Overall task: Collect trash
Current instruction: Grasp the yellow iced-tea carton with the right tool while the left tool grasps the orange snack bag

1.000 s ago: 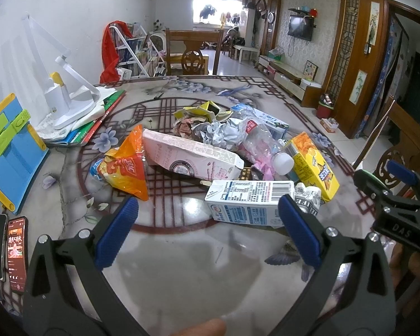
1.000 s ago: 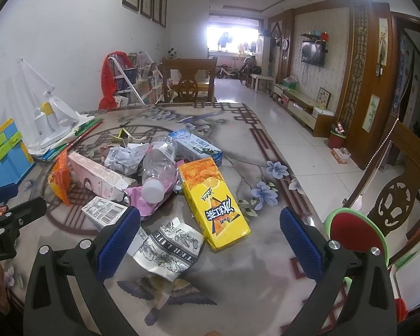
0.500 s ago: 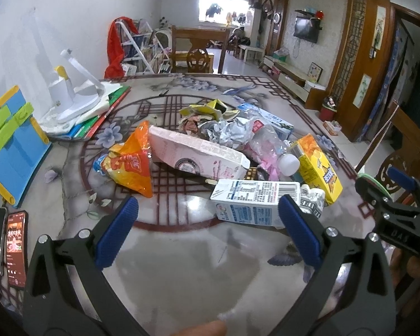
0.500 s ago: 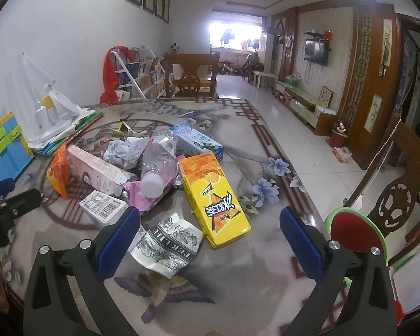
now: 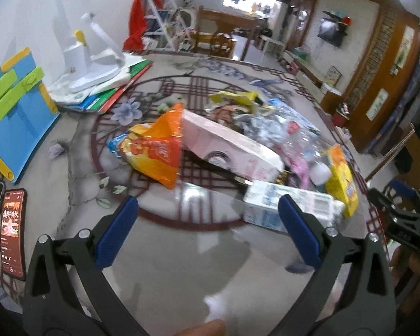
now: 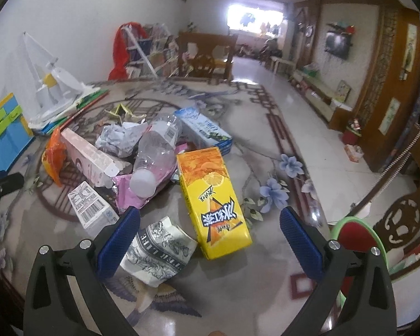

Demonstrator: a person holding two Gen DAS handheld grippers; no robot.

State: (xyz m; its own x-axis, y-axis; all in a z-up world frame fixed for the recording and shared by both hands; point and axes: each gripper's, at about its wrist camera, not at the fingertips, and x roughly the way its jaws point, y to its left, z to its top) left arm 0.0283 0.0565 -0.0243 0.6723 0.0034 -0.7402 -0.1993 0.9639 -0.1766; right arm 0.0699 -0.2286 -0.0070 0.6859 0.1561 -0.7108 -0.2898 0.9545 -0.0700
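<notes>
A pile of trash lies mid-table: an orange snack bag (image 5: 154,151), a pink carton (image 5: 226,148), a white milk carton (image 5: 288,210), a clear plastic bottle (image 6: 156,151), a yellow juice carton (image 6: 212,198), a blue-white carton (image 6: 204,128) and a crumpled black-and-white wrapper (image 6: 159,249). My left gripper (image 5: 207,232) is open and empty, short of the snack bag and milk carton. My right gripper (image 6: 210,240) is open and empty, its jaws standing either side of the wrapper and the yellow carton's near end.
A white desk lamp on books (image 5: 95,64) and a blue-green folder (image 5: 11,117) sit at the left. Two phones (image 5: 11,232) lie at the near left edge. A green-rimmed red bin (image 6: 355,240) stands right of the table. Wooden chairs stand at the right and far end.
My left gripper has swung left and closer, so the snack bag and pink carton sit more central. My right gripper has dipped slightly toward the wrapper and yellow carton. Both stay open.
</notes>
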